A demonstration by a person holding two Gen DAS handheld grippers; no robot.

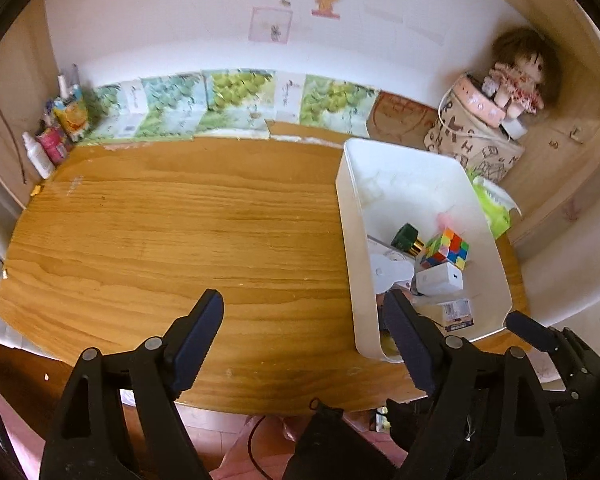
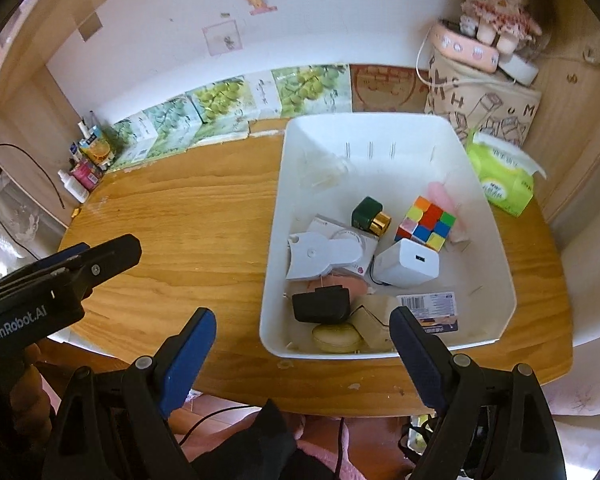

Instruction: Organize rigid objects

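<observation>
Left wrist cam: sits above near table edge, faces steeply down-fwd over wooden table (image 1: 180, 232); white bin (image 1: 350, 240) at frame right. Right wrist cam: same tilt, closer to bin (image 2: 272, 272), roughly centred. Both views share table, bin, back wall, doll (image 1: 516, 76).

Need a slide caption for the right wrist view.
Open right gripper above white bin holding Rubik's cube, white charger, green bottle.
</observation>
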